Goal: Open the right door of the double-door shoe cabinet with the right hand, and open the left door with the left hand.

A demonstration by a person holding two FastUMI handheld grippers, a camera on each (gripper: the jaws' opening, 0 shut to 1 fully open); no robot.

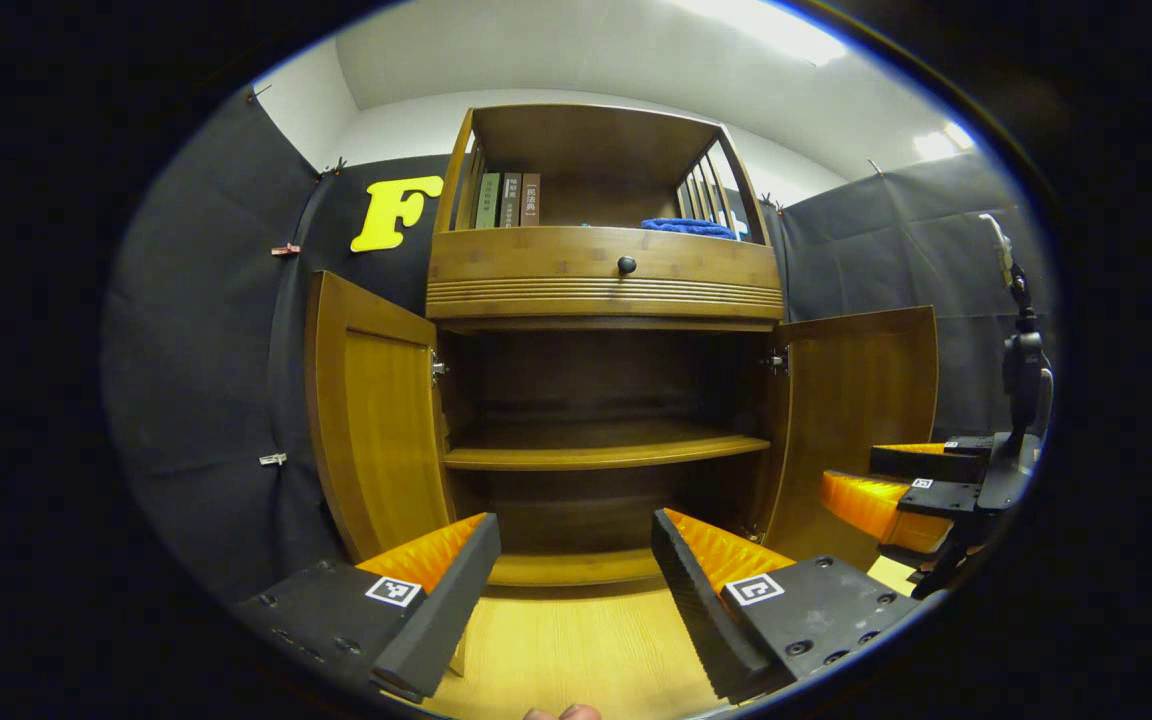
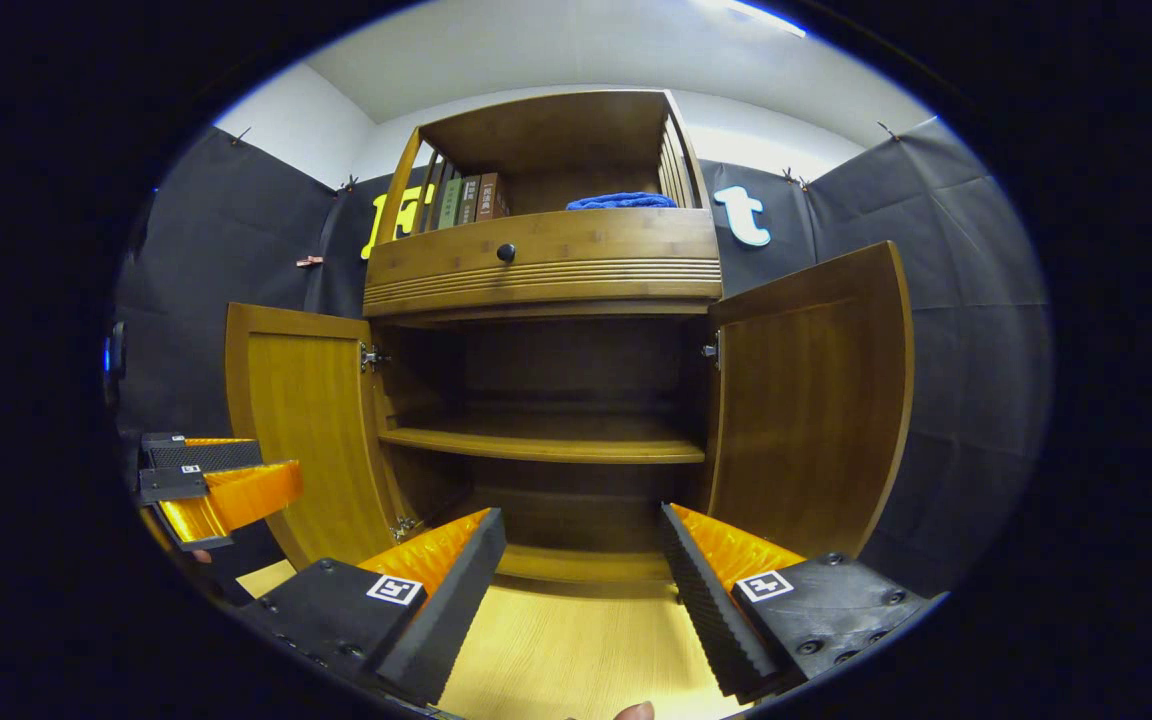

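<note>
Shoe cabinet (image 1: 604, 300), upright against booth wall, facing both cameras: left door (image 1: 376, 420) and right door (image 2: 816, 400) swung wide, one bare inner shelf (image 1: 606, 455). Top compartment: three upright books (image 1: 508, 200), one folded blue cloth (image 1: 688, 227); one drawer knob (image 1: 626, 265) beneath. Left gripper (image 1: 576, 560) and right gripper (image 2: 581, 560) spread wide, empty, apart from cabinet above wooden floor (image 1: 576, 650).

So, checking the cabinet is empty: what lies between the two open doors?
In the left gripper view, between the left door and right door: only a bare shelf and dark interior.
</note>
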